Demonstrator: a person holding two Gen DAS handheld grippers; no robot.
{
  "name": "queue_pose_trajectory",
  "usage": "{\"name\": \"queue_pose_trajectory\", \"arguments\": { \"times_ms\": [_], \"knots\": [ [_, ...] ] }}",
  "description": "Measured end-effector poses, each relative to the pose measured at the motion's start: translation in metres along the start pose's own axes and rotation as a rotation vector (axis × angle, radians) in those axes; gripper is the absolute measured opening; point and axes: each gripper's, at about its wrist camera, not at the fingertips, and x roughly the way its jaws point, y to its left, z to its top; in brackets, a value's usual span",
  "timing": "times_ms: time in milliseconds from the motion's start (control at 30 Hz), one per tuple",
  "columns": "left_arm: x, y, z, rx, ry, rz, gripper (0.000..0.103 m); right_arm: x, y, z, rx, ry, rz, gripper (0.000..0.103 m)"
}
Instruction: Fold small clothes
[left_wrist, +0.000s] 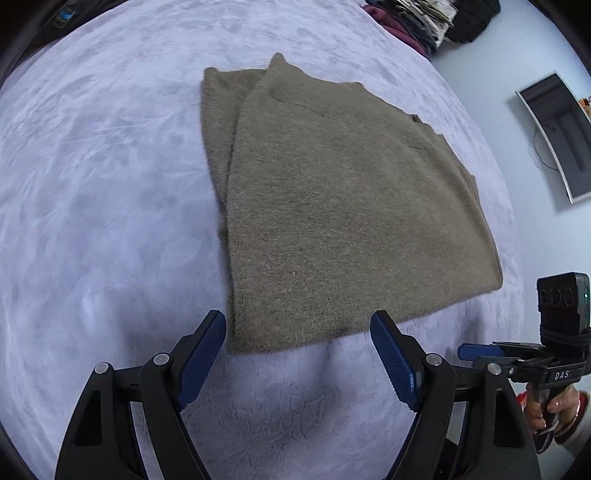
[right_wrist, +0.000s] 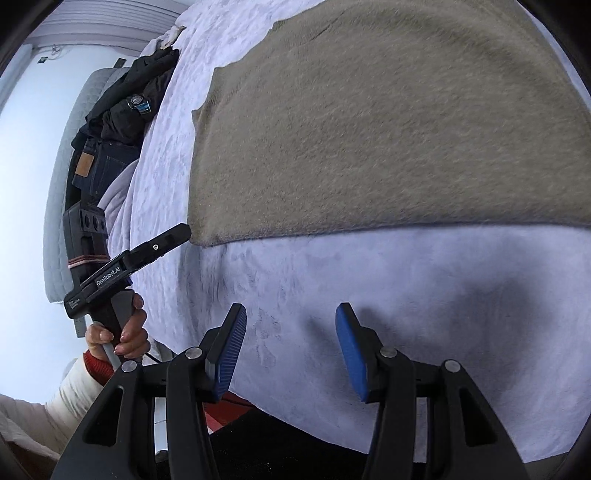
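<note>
A grey-brown knitted sweater (left_wrist: 332, 203) lies folded flat on the lavender blanket (left_wrist: 92, 203) of a bed. My left gripper (left_wrist: 299, 319) stands open over the sweater's near hem. The hem's corner lies between its blue pads (left_wrist: 207, 354), which do not press on it. In the right wrist view the same sweater (right_wrist: 369, 129) fills the top. My right gripper (right_wrist: 291, 308) is open above the bare blanket (right_wrist: 406, 295), short of the sweater's edge, with nothing between its fingers. The left gripper (right_wrist: 181, 230) shows there too, its tip at the sweater's corner.
A pile of mixed clothes (left_wrist: 424, 22) lies at the far end of the bed. Dark garments and jeans (right_wrist: 122, 110) are heaped along its left side. A screen (left_wrist: 554, 136) hangs on the wall. A person's hand (right_wrist: 122, 332) holds the left gripper's handle.
</note>
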Motion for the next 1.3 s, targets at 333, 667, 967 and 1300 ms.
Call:
{"name": "queue_pose_trajectory", "arguments": {
  "times_ms": [333,667,967,1300],
  "knots": [
    [0.012,0.027,0.010,0.007,0.052,-0.108,0.008,0.028,0.025,0.001,-0.025,0.029,0.016,0.054],
    [0.007,0.039,-0.005,0.023,0.029,-0.043,0.008,0.031,0.029,-0.001,-0.041,0.046,0.009,0.054],
    [-0.010,0.022,-0.016,-0.031,-0.037,0.141,0.078,0.028,0.026,-0.001,-0.032,0.035,0.016,0.054],
    [0.002,0.014,-0.021,-0.079,-0.002,0.292,0.080,0.024,0.020,0.001,-0.017,0.006,0.014,0.054]
  ]
}}
